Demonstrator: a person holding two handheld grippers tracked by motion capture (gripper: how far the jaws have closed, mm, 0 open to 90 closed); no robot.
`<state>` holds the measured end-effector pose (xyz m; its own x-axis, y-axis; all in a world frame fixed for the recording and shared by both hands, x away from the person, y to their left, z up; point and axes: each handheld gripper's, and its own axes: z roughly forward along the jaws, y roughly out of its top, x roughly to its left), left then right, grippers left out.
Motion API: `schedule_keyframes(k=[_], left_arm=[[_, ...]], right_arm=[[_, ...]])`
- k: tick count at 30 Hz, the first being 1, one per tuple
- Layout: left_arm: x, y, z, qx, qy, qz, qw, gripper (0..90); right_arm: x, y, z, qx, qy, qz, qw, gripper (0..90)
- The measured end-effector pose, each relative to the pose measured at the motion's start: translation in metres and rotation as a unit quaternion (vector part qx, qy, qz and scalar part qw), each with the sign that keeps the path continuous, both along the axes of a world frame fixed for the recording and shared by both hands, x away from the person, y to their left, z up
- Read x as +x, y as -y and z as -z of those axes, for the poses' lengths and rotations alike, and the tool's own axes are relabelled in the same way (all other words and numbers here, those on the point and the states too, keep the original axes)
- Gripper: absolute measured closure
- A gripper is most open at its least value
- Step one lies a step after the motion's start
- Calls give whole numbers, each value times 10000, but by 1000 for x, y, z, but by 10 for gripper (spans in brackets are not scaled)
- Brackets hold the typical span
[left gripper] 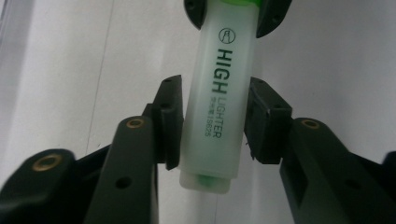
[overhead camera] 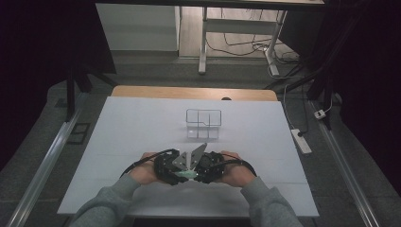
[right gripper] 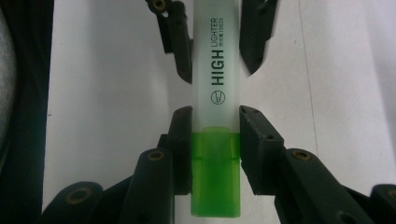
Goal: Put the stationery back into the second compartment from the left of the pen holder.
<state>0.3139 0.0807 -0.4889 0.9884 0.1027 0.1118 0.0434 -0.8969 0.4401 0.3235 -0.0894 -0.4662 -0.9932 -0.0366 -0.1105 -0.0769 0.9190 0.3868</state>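
A pale highlighter (overhead camera: pixel 187 175) with a green cap (right gripper: pixel 215 177) is held low over the white table sheet (overhead camera: pixel 142 127), near its front edge. My left gripper (left gripper: pixel 215 122) is shut on the translucent barrel (left gripper: pixel 219 93), just above its butt end. My right gripper (right gripper: pixel 215 135) is shut where the green cap meets the barrel. The two grippers face each other tip to tip, left gripper (overhead camera: pixel 174 171) and right gripper (overhead camera: pixel 202 171) nearly touching. Each gripper view also shows the other gripper's jaws farther along the pen.
A small wire rack (overhead camera: pixel 204 118) stands on the sheet beyond the grippers, toward the middle back. The wooden table edge (overhead camera: pixel 189 92) runs behind it. Desk legs and cables lie on the floor beyond, and a power strip (overhead camera: pixel 301 141) sits at the right.
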Motion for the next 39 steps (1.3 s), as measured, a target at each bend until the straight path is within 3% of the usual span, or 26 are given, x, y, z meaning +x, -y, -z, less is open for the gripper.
schedule_keyframes(k=[2, 3, 5, 7, 9, 11, 13, 18, 24, 27, 30, 35, 39], left_arm=[[-2, 0, 1, 1, 1, 44, 10000, 624], [-5, 1, 5, -297, -65, -175, 9994, 633], [-5, 0, 4, -370, -83, -208, 9991, 648], [-4, -3, 3, -421, -30, -280, 9987, 649], [-1, -9, 2, -551, 9, -444, 9975, 650], [1, -14, 2, -683, -1, -597, 9959, 650], [2, -18, 3, -770, 22, -759, 9941, 650], [3, -25, 4, -1031, 159, -1085, 9886, 650], [1, -27, 0, -1516, 469, -1457, 9765, 649], [-1, -25, 0, -1666, 608, -1535, 9721, 649], [-2, -21, 1, -1732, 712, -1569, 9697, 648], [-3, -13, 4, -1757, 787, -1570, 9686, 648], [-5, -7, 6, -1738, 889, -1600, 9676, 647]], right_arm=[[0, -1, 1, -44, -33, -83, 10000, 664], [-1, -1, 1, -51, -24, -83, 9999, 659], [0, 0, 0, 29, 21, 56, 10000, 633], [2, 5, -1, 287, 6, 283, 9992, 560], [4, 15, -2, 666, 41, 601, 9960, 479], [6, 29, -2, 1113, -76, 977, 9889, 444], [9, 43, -1, 1550, -121, 1301, 9792, 423], [12, 69, 2, 2292, -106, 2022, 9521, 388], [13, 77, 11, 2808, -310, 2480, 9266, 362], [13, 73, 14, 3003, -474, 2583, 9170, 359], [14, 69, 16, 3171, -555, 2661, 9086, 360], [18, 64, 16, 3411, -722, 2820, 8938, 382], [19, 60, 16, 3455, -757, 2899, 8893, 408]])
